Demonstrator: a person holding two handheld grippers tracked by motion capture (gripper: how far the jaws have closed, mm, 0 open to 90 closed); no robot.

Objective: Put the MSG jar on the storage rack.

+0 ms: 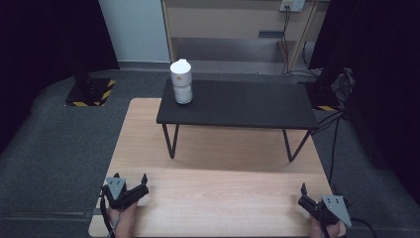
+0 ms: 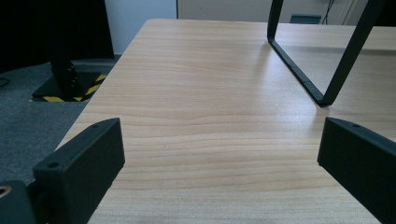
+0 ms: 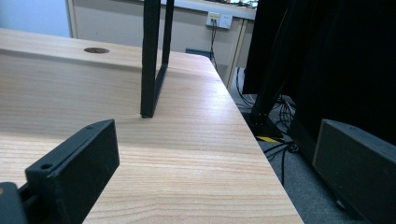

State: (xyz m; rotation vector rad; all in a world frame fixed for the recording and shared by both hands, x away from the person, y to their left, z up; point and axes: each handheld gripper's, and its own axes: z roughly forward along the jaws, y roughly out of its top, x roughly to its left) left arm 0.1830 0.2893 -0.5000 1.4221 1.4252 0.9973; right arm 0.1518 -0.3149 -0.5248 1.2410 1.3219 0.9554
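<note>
White bottle [image 1: 182,82], rounded, possibly plastic, on matte black shelf [image 1: 247,105]; both tools released.

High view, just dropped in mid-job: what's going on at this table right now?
A person holds a pair of tongs in each hand, both resting at the near edge of the wooden table. The left tongs and right tongs are open and hold nothing. The nearest thing to work with is a white bottle, standing upright at the left end of a small black bench that sits on the far half of the table. Neither hand has reached toward it yet.
</note>
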